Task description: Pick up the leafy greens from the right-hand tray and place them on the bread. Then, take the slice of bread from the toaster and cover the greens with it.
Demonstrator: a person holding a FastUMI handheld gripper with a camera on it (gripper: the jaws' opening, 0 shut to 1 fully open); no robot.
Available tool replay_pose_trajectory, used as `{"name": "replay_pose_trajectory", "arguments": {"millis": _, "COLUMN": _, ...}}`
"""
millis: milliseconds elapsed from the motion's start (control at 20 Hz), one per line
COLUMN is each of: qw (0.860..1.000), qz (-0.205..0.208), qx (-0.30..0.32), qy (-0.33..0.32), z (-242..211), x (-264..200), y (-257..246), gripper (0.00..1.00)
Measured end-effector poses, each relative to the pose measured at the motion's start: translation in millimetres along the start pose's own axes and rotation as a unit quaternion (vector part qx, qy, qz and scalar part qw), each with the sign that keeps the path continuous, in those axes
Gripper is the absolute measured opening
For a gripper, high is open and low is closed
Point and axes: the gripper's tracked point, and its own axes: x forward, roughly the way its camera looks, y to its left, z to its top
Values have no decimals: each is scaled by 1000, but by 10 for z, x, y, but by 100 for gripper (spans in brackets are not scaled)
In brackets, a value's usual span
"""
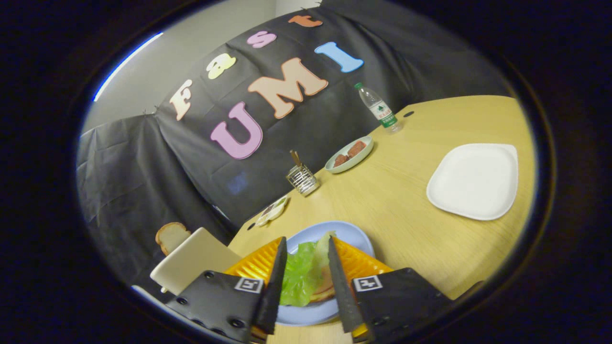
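Note:
My gripper (pixel 306 241) is shut on the leafy greens (pixel 300 274); the light green leaf fills the narrow gap between the two fingers. The leaf hangs low over a blue plate (pixel 351 236), where a pink slice and bread (pixel 321 292) show beneath it. I cannot tell whether the leaf rests on them. To the left of the fingers stands a white toaster (pixel 193 265) with a slice of bread (pixel 171 236) sticking out of its top. The white right-hand tray (pixel 473 181) lies bare on the wooden table, beyond the fingers to the right.
Along the table's back edge by the black cloth stand a small patterned dish (pixel 271 210), a metal utensil holder (pixel 302 179), a pale dish with brown pieces (pixel 349 154) and a plastic water bottle (pixel 380 107). Bare tabletop (pixel 387 200) lies between plate and tray.

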Motion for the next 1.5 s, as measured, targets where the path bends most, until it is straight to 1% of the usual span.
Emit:
{"name": "replay_pose_trajectory", "arguments": {"millis": 100, "qw": 1000, "qz": -3, "qx": -26, "qy": -4, "z": 51, "x": -79, "y": -29, "gripper": 69}}
{"name": "replay_pose_trajectory", "arguments": {"millis": 300, "qw": 996, "qz": -2, "qx": -79, "qy": -34, "z": 320, "x": -240, "y": 53, "gripper": 100}}
{"name": "replay_pose_trajectory", "arguments": {"millis": 650, "qw": 985, "qz": 16, "qx": -158, "qy": -68, "z": 763, "x": -492, "y": 449, "gripper": 100}}
{"name": "replay_pose_trajectory", "arguments": {"millis": 850, "qw": 978, "qz": 48, "qx": -181, "qy": -87, "z": 1003, "x": -556, "y": 935, "gripper": 100}}
{"name": "replay_pose_trajectory", "arguments": {"millis": 950, "qw": 973, "qz": 61, "qx": -203, "qy": -94, "z": 1099, "x": -587, "y": 1185, "gripper": 100}}
{"name": "replay_pose_trajectory", "arguments": {"millis": 1050, "qw": 966, "qz": 83, "qx": -226, "qy": -98, "z": 1153, "x": -619, "y": 1526, "gripper": 100}}
{"name": "replay_pose_trajectory", "arguments": {"millis": 1150, "qw": 960, "qz": 110, "qx": -240, "qy": -97, "z": 1131, "x": -646, "y": 1888, "gripper": 100}}
{"name": "replay_pose_trajectory", "arguments": {"millis": 1250, "qw": 957, "qz": 148, "qx": -235, "qy": -86, "z": 1033, "x": -640, "y": 2258, "gripper": 100}}
{"name": "replay_pose_trajectory", "arguments": {"millis": 1400, "qw": 955, "qz": 182, "qx": -228, "qy": -58, "z": 805, "x": -582, "y": 2617, "gripper": 100}}
{"name": "replay_pose_trajectory", "arguments": {"millis": 1500, "qw": 954, "qz": 199, "qx": -221, "qy": -30, "z": 553, "x": -494, "y": 2783, "gripper": 100}}
